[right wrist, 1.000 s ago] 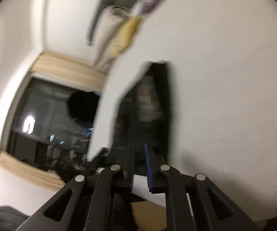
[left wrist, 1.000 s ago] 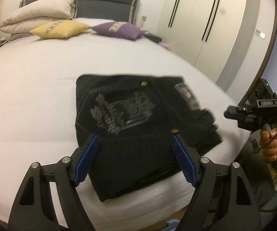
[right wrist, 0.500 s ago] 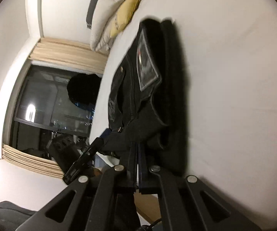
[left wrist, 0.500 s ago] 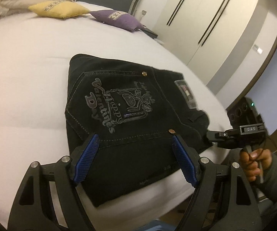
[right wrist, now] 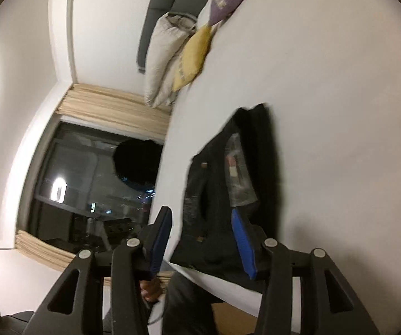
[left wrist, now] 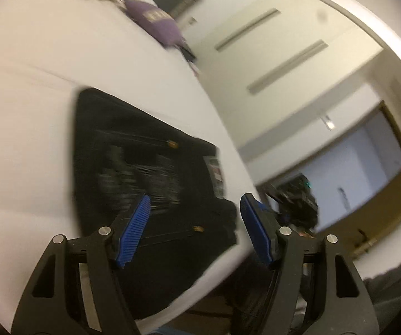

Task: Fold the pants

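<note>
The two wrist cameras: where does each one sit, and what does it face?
Left wrist: on the open left gripper, facing the folded black pants on the white bed.
Right wrist: on the open right gripper, rolled sideways, facing the pants.
Shared: pants, bed, purple cushion, yellow cushion.

White bed (left wrist: 33, 128), folded black pants (left wrist: 144, 184), purple cushion (left wrist: 158, 25), yellow cushion (right wrist: 193, 53)

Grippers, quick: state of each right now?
Left gripper: open, holding nothing, above the folded black denim pants.
Right gripper: open, holding nothing.
</note>
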`<state>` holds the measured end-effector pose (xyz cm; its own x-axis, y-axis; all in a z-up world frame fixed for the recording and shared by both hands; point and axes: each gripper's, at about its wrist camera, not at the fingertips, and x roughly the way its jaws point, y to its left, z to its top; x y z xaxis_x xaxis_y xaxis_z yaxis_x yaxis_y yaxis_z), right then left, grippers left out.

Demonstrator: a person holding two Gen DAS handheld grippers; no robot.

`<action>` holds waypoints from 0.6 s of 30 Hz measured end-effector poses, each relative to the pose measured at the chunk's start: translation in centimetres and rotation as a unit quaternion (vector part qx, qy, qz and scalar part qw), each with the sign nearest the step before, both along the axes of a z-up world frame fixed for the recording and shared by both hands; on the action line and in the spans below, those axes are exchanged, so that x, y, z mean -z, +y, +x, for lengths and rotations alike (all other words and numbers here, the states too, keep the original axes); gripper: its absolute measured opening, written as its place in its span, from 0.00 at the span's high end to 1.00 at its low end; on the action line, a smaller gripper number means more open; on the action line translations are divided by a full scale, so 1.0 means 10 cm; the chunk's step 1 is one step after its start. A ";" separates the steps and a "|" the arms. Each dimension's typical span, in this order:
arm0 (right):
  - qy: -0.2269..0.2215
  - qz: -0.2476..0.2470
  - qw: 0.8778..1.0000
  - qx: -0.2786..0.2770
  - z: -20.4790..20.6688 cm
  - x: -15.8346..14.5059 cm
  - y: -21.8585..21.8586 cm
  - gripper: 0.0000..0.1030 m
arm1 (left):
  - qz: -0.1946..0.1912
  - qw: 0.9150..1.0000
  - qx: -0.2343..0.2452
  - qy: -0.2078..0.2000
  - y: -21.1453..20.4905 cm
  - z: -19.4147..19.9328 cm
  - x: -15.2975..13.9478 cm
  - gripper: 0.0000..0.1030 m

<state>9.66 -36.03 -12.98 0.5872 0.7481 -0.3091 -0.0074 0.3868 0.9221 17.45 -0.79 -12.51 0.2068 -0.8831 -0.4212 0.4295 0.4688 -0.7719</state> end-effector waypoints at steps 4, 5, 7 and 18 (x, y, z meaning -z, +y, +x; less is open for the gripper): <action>0.011 -0.002 1.000 -0.016 0.14 0.08 0.16 0.53 | 0.064 0.997 0.021 0.034 -0.21 0.06 0.36 0.48; 0.021 -0.013 1.000 -0.019 0.16 0.12 0.18 0.53 | 0.065 0.997 0.020 0.023 -0.17 0.03 0.37 0.49; 0.035 -0.026 0.999 -0.020 0.17 0.17 0.17 0.53 | 0.070 0.997 0.013 0.021 -0.05 -0.02 0.32 0.49; 0.075 -0.028 0.997 0.011 0.23 0.24 -0.16 0.31 | 0.119 0.987 -0.098 0.047 0.76 0.26 0.17 0.30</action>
<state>11.96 -37.62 -15.36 0.5476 0.7146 -0.4353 0.1371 0.4365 0.8892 20.03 6.84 -14.20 0.3134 -0.7032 -0.6381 0.2438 0.7091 -0.6617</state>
